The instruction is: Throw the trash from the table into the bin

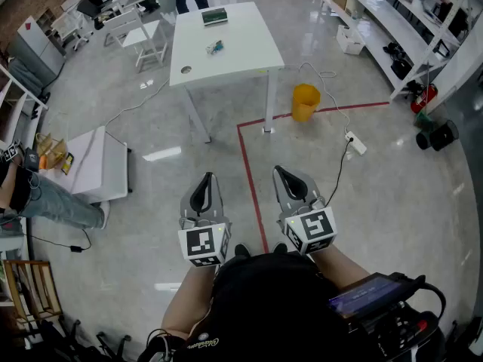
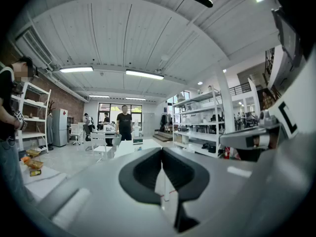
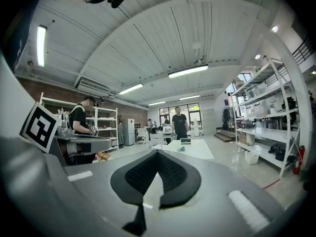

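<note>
A white table [image 1: 241, 59] stands some way ahead across the floor, with a small piece of trash [image 1: 215, 47] near its middle and a dark green box [image 1: 214, 16] at its far end. An orange-yellow bin [image 1: 305, 102] sits on the floor right of the table's near leg. My left gripper [image 1: 208, 176] and right gripper [image 1: 281, 170] are held side by side well short of the table, both shut and empty. In the right gripper view the table [image 3: 195, 149] and trash [image 3: 181, 149] lie beyond the shut right gripper [image 3: 157, 152]. The left gripper [image 2: 161, 149] shows its jaws meeting at the tips.
A red line [image 1: 254, 187] is taped on the floor between my grippers. A power strip [image 1: 356, 143] and its cable lie right of the bin. A low white table [image 1: 102, 164] and a seated person [image 1: 45, 198] are at the left. Shelving [image 1: 407, 29] lines the right wall. A person [image 3: 179, 122] stands beyond the table.
</note>
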The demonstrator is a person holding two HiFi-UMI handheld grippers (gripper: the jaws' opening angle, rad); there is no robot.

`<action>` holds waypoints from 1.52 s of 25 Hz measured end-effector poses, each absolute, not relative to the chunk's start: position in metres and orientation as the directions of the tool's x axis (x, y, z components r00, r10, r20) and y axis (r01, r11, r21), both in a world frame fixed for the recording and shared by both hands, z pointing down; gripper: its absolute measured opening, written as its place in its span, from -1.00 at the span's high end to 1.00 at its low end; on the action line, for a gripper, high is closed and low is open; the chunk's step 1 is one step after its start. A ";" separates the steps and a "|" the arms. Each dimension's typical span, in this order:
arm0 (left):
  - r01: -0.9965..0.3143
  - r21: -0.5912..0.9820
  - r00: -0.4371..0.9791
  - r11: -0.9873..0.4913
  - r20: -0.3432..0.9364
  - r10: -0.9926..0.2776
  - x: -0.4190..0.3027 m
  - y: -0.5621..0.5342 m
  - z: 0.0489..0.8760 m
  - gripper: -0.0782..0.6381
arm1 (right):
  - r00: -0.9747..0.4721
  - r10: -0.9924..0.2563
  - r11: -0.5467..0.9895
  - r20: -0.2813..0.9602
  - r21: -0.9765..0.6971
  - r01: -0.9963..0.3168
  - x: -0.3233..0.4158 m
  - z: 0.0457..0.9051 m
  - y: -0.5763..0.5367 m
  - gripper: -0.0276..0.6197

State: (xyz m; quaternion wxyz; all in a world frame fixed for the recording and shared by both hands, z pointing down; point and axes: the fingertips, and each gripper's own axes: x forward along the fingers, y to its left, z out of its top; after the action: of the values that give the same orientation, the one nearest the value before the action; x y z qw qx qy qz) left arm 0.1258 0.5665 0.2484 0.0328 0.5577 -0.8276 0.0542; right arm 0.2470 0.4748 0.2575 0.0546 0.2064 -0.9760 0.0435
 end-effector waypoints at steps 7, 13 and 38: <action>-0.924 -0.053 -0.382 0.378 0.120 -0.917 0.125 0.567 0.250 0.76 | -0.910 -0.394 0.912 0.131 -0.065 -0.405 0.246 0.260 0.475 0.92; -0.923 -0.043 -0.384 0.382 0.126 -0.915 0.126 0.569 0.253 0.76 | -0.912 -0.399 0.909 0.095 -0.089 -0.407 0.248 0.253 0.474 0.92; -0.904 -0.047 -0.427 0.425 0.147 -0.892 0.083 0.470 0.285 0.76 | -0.922 -0.378 0.913 0.086 -0.131 -0.387 0.219 0.287 0.359 0.92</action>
State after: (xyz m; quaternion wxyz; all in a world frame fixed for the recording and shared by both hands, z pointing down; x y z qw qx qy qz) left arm 0.0832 0.4705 0.2845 0.0496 0.5330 -0.8425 0.0596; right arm 0.2189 0.3590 0.2870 0.0294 0.1958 -0.9775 0.0730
